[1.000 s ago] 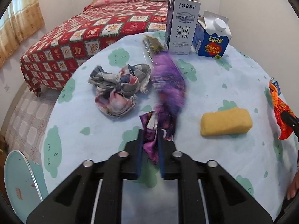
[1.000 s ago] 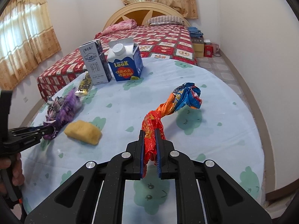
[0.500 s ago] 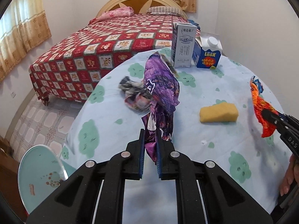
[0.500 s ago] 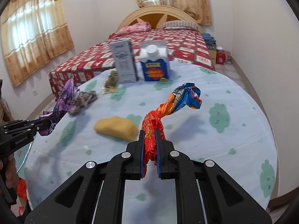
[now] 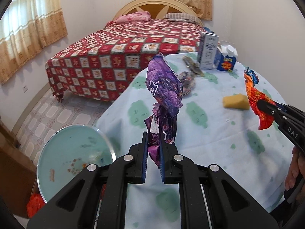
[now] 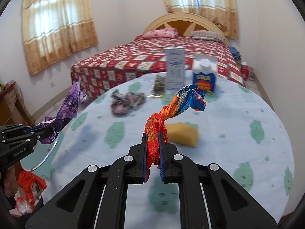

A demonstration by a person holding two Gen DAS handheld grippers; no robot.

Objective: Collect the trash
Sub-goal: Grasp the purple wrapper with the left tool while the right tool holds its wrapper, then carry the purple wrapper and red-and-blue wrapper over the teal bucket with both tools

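A: We've got the left gripper (image 5: pixel 154 158) clamped tight on the purple snack wrapper (image 5: pixel 164 87), blue pads pinching its twisted lower end, and the rest of the wrapper standing up above the jaws.

B: And on our other side the right gripper (image 6: pixel 153 153) is closed on the orange and blue wrapper (image 6: pixel 176 106). The red-orange tail sits between the pads, and the blue crumpled end curls up and to the right.

A: From our left camera we can see the right gripper (image 5: pixel 274 112) at the frame's right edge, the orange wrapper (image 5: pixel 254 95) hanging in the air above the table (image 5: pixel 209 133).

B: From our right camera, the left gripper (image 6: pixel 36 131) comes in from the left edge with the purple wrapper (image 6: pixel 70 103) held out past the table's rim.

A: Both wrappers are clear of the tablecloth. Under our left gripper, beside the table, we see a round pale blue glass disc (image 5: pixel 74 152), and something orange (image 5: pixel 35 204) on the floor below it.

B: On the table we have the yellow sponge (image 6: pixel 183 133) just behind the orange wrapper, a crumpled patterned cloth (image 6: pixel 126 101) further back, and a flat dark packet (image 6: pixel 159 85) lying next to the tall white milk carton (image 6: pixel 175 68). The blue carton (image 6: pixel 204 76) with a white cap stands just to its right.

A: And beyond the table, the bed (image 5: pixel 133 45) with the red checked cover.
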